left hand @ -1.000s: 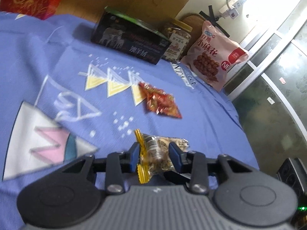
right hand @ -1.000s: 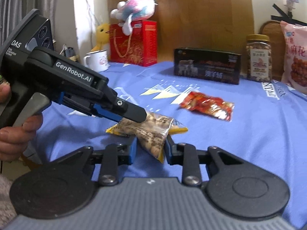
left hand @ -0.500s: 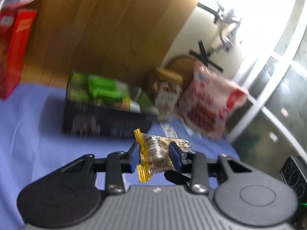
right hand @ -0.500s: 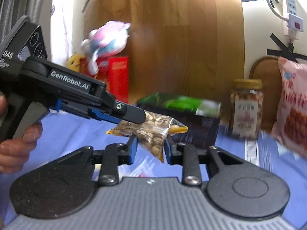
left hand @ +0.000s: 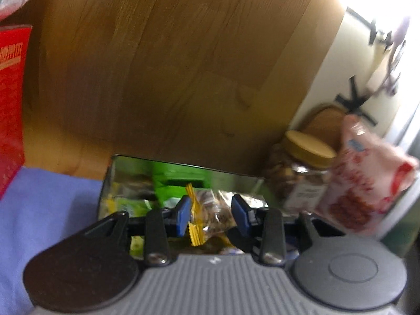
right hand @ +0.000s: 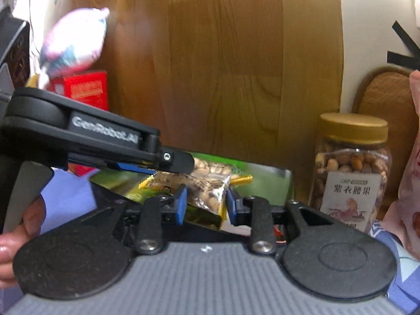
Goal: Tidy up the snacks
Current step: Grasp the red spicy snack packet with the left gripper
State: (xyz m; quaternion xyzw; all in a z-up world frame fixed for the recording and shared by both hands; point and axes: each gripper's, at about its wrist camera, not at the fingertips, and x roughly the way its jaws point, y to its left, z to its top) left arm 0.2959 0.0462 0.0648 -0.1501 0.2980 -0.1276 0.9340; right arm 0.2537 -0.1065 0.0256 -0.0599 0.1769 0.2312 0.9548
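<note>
My left gripper [left hand: 210,216] is shut on a clear peanut packet with yellow ends [left hand: 210,210], held in the air over the open dark box [left hand: 123,181] that holds green packets. My right gripper [right hand: 206,204] is shut on the same peanut packet [right hand: 207,186]. The left gripper's black body [right hand: 105,136] reaches in from the left in the right wrist view, its finger lying over the packet. The box's interior [right hand: 262,183] shows just behind both grippers.
A jar of nuts with a gold lid [right hand: 351,168] stands right of the box, also in the left wrist view [left hand: 299,173]. A pink snack bag [left hand: 367,189] leans beside it. A red box [left hand: 10,105] stands at the left on the blue cloth [left hand: 47,210]. A wooden panel [right hand: 223,65] is behind.
Both grippers have lifted the peanut packet off the blue cloth and carried it forward to the open box. The red snack packet on the cloth has dropped out of view.
</note>
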